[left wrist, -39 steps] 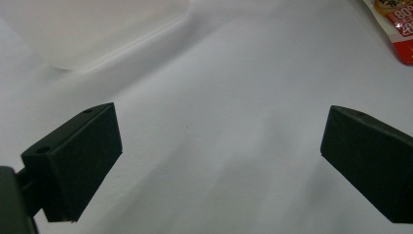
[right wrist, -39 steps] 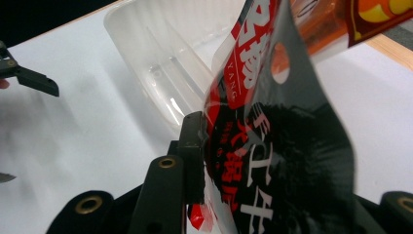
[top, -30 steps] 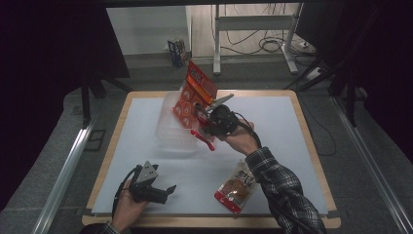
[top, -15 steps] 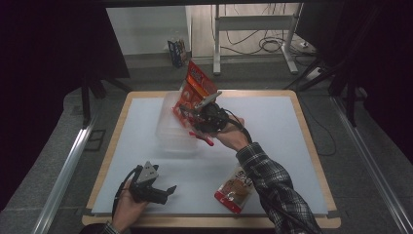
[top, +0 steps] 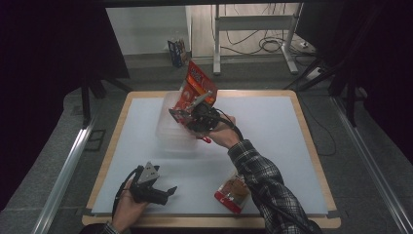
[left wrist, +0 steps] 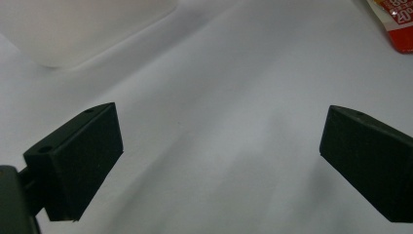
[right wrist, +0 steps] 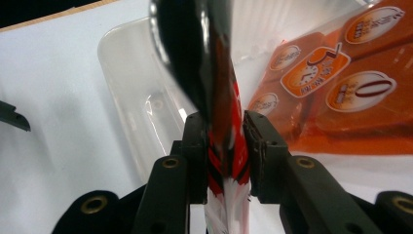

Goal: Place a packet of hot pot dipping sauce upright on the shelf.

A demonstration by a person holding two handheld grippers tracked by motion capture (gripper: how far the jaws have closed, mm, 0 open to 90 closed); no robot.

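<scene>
My right gripper [top: 191, 116] is shut on the lower edge of a red snack bag [top: 197, 86] and holds it tilted up over a clear plastic container [top: 168, 132] at the table's middle. In the right gripper view the pads [right wrist: 197, 146] pinch the bag's red, black and white edge [right wrist: 225, 165]. Beyond it lie the container's rim [right wrist: 122, 83] and an orange packet [right wrist: 336, 97]. My left gripper [top: 168, 191] rests at the front left, open. Its jaws stand wide apart over bare white table [left wrist: 219, 141].
A second red snack packet [top: 233, 193] lies at the front of the white table [top: 272, 126], under the right forearm; its corner [left wrist: 397, 24] reaches into the left gripper view, as does the container's base [left wrist: 73, 29]. Wooden edging frames the table. Cables and a stand sit behind.
The right hand has carried the red bag a little to the left, over the container. The left hand has kept still.
</scene>
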